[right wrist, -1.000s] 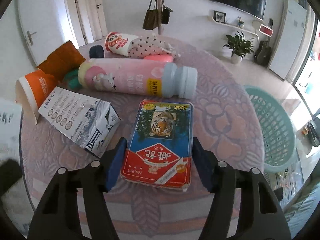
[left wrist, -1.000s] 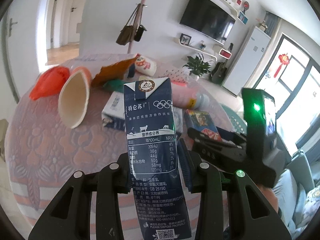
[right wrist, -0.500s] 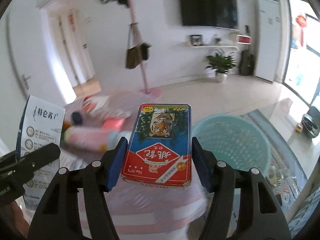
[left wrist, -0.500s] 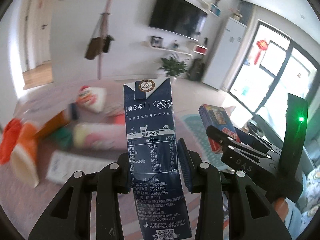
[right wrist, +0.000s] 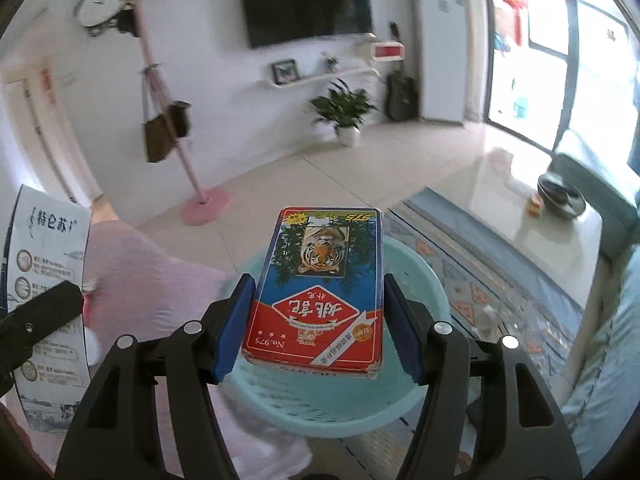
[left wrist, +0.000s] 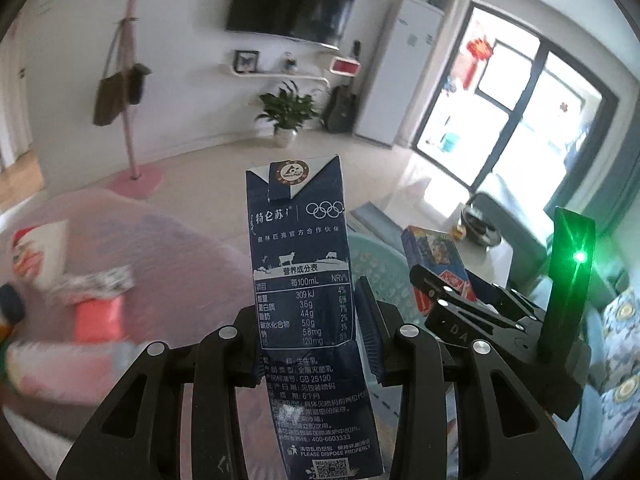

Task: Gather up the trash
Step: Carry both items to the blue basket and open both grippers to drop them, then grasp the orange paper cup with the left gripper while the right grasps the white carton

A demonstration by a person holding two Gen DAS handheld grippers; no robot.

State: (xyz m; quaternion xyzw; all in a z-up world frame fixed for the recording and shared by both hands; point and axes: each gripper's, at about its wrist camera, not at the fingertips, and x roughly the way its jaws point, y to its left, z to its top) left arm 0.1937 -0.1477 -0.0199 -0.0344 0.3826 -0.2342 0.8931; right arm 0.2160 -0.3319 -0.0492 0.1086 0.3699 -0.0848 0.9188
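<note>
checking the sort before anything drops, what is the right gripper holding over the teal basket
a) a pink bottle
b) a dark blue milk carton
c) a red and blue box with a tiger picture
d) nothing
c: in the right wrist view the right gripper is shut on the tiger box, its pads pressed against the box's sides, with the teal basket showing right behind and below it.

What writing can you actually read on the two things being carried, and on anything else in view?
Milk carton: "特仑苏", "营养成分表", "每100mL", "NRV%", "309 kJ", "GB 25190", "400-6603333", "PLEASE DISPOSE PROPERLY".
Card box, upside down: "975", "No.975", "姚记".
Right gripper: "DA", rest hidden.
Carton's finer print: too small.
</note>
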